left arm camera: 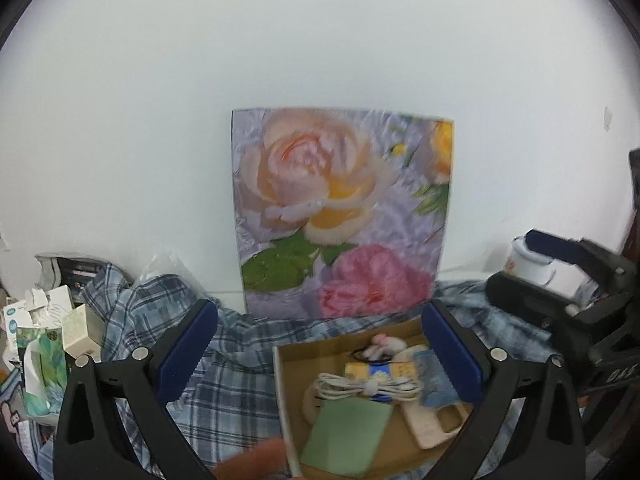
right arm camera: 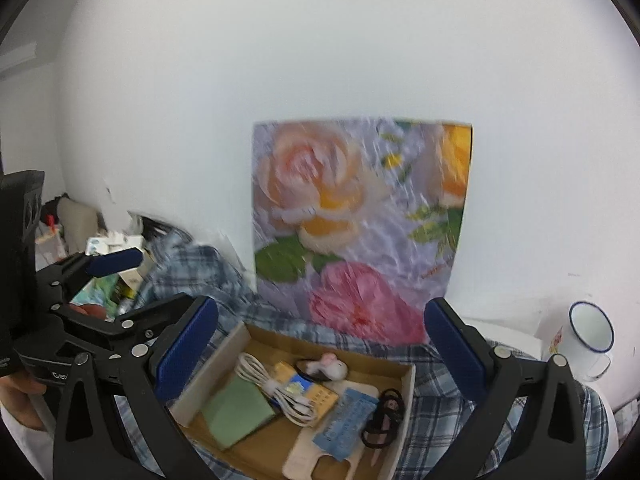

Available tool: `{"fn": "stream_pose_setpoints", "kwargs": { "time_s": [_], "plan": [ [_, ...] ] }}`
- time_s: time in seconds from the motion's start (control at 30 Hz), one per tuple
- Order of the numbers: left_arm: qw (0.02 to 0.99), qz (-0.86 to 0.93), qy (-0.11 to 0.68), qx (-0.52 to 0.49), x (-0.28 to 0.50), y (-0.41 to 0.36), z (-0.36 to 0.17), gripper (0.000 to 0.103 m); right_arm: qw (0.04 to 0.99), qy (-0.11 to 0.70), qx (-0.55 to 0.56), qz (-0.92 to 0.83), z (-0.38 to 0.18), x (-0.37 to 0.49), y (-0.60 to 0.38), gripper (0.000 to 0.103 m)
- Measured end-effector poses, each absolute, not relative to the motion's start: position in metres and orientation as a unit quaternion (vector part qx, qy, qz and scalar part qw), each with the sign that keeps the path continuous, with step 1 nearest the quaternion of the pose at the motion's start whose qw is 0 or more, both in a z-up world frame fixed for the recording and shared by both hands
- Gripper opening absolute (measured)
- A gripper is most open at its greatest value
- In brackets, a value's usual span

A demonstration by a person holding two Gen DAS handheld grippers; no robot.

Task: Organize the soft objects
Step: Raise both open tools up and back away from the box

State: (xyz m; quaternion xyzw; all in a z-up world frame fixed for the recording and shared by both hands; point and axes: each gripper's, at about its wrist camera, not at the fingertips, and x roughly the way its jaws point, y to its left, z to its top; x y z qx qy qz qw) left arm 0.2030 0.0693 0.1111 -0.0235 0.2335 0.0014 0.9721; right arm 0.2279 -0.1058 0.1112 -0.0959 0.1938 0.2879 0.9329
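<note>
Left hand-held gripper point(left arm camera: 320, 350) and right hand-held gripper point(right arm camera: 322, 344): both wide open, holding nothing, above cardboard box point(right arm camera: 406, 396). Plaid shirt point(left arm camera: 224, 384) spread under and around that box. Inside box: white cable point(right arm camera: 272, 392), green pad point(right arm camera: 238, 410). Behind box, floral picture point(left arm camera: 340, 212) leaning on wall. Right of box, white mug point(right arm camera: 588, 336).

Your left tool point(left arm camera: 320, 354) is built from matte black plastic arms with triangular cut-outs near the bottom of the frame, each arm ending in a dark blue ribbed pad point(left arm camera: 187, 350). Round silver screws point(left arm camera: 140, 353) sit at the joints. Your right tool point(right arm camera: 321, 354) has the same build: black arms, blue pads point(right arm camera: 454, 350), silver screws point(right arm camera: 502, 353). At the left edge of the right wrist view, the left tool's black body carries small white lettering, too blurred to read.
</note>
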Motion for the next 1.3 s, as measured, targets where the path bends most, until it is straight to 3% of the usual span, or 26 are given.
{"fn": "stream_pose_setpoints", "kwargs": {
  "time_s": [0.97,1.3],
  "plan": [
    [0.998,0.032,0.057,-0.018,0.043,0.033,0.233,0.103,0.946,0.021,-0.121,0.301,0.232,0.067,-0.14,0.103],
    [0.999,0.022,0.022,-0.006,-0.019,0.015,0.239,0.103,0.947,-0.003,-0.116,0.298,0.239,0.013,-0.166,0.103]
  ]
}}
